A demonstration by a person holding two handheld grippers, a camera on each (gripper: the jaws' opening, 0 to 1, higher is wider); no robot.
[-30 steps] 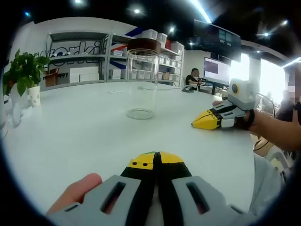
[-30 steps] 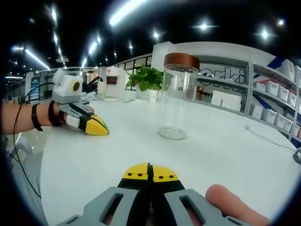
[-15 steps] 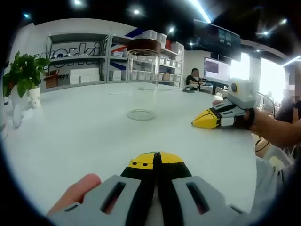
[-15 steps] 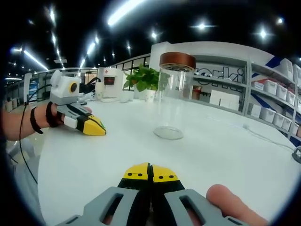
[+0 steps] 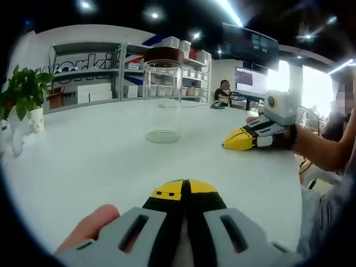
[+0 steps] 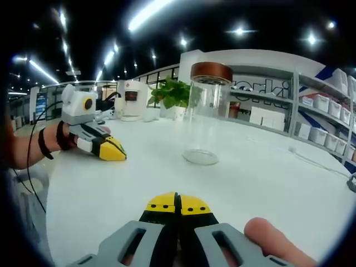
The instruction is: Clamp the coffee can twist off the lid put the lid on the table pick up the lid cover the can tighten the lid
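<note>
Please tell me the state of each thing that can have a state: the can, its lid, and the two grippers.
Can: upright on the table, empty, not clamped.
Lid: on the can, closed.
Left gripper: jaws shut, holding nothing, apart from the can.
Right gripper: jaws shut, holding nothing, apart from the can.

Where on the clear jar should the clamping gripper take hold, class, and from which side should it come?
Grip the clear jar around its straight glass wall at mid-height, coming in level from the side. It stands upright on the white table, and the brown lid must stay free for twisting. The left gripper, jaws shut, would have to open first.
</note>
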